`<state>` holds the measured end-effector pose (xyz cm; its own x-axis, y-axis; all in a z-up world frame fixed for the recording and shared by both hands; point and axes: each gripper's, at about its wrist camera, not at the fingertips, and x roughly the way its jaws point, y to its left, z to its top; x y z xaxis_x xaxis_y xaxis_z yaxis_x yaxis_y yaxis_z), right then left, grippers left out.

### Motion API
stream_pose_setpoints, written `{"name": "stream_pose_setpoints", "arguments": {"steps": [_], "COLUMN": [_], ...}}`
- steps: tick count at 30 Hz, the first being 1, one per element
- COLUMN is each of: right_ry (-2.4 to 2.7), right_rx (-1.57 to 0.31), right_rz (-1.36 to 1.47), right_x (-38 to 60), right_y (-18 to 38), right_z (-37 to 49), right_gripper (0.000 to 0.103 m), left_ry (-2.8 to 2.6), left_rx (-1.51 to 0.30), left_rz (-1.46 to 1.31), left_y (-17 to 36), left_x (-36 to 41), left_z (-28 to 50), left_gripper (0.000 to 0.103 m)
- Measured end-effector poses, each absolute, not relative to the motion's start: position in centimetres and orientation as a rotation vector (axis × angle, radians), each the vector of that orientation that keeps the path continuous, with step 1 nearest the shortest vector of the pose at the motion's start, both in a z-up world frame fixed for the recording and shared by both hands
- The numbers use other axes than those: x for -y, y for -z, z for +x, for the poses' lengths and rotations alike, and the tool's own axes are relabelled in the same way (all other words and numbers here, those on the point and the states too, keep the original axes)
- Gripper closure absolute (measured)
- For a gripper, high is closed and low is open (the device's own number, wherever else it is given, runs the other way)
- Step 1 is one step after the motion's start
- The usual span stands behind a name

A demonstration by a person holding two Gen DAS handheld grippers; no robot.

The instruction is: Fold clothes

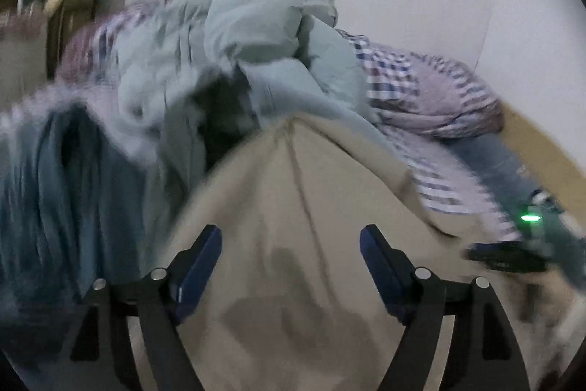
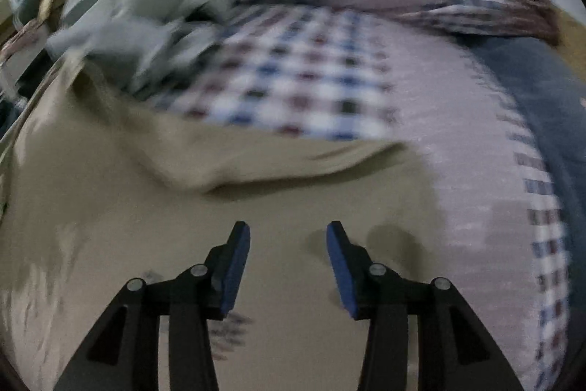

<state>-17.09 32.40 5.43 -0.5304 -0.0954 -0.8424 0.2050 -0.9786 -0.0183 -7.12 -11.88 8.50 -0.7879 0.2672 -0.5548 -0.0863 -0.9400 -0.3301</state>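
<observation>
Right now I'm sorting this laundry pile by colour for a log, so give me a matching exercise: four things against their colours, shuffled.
Things:
1. flat cloth garment under both tools
2. puffy crumpled quilted jacket
3. chequered woven shirt
4. denim garment at the pile's right edge

Colours:
A. white with blue and dark red checks
B. pale grey-green
C. beige
D. dark blue

Pairs: 1-C, 2-B, 3-A, 4-D

Beige garment (image 2: 256, 281) lies in front; checked cloth (image 2: 293, 79) behind it, jeans (image 2: 542, 105) to the right.
</observation>
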Motion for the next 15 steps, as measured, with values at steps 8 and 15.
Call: {"name": "stream_pose_setpoints", "arguments": {"steps": [8,15], "right_ry": [2.56,2.648], "right_rx": [-0.158,-0.079], "right_rz": [1.46,1.44], "right_x": [-28.9,-28.2], "right_y": [-3.5,-5.1], "right_z": [-20.0,-23.4], "right_gripper": [0.073,0.075], "left_ry": [-2.736,-2.721], "left_rx": [0.551,0.601], "left_rz": [-0.875,-0.885], "left_y": [-5.5,-4.4], "left_x": [11.5,11.4], "left_z": [-3.8,-4.4], "left_gripper": [0.021,0.021]}}
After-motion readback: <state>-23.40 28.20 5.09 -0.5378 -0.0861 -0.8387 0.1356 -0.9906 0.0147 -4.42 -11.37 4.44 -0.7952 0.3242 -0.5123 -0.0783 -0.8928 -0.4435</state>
